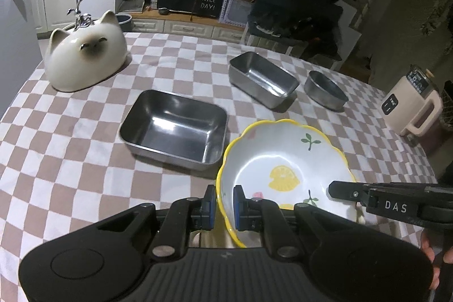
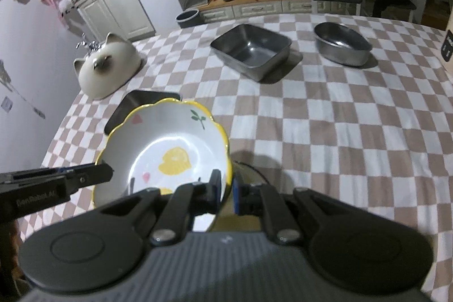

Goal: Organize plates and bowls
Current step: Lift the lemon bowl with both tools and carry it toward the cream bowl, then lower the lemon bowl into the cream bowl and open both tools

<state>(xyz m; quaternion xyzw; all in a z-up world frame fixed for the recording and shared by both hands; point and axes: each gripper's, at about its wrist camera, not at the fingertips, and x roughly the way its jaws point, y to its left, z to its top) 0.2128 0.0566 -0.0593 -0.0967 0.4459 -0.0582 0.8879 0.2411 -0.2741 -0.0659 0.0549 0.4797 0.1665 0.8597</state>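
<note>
Checkered worktop (image 1: 70, 149): both hand-held grippers, left (image 1: 224, 207) & right (image 2: 226, 188), pinch lemon bowl (image 1: 283, 160) rim; uneven pull could slip it onto steel tray (image 1: 175, 129).

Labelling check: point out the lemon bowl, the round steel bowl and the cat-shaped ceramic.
lemon bowl (image 1: 286, 157), left wrist view, inner white wall.
round steel bowl (image 2: 341, 43), right wrist view, inside surface.
cat-shaped ceramic (image 1: 85, 61), left wrist view, glazed front below the face.
</note>
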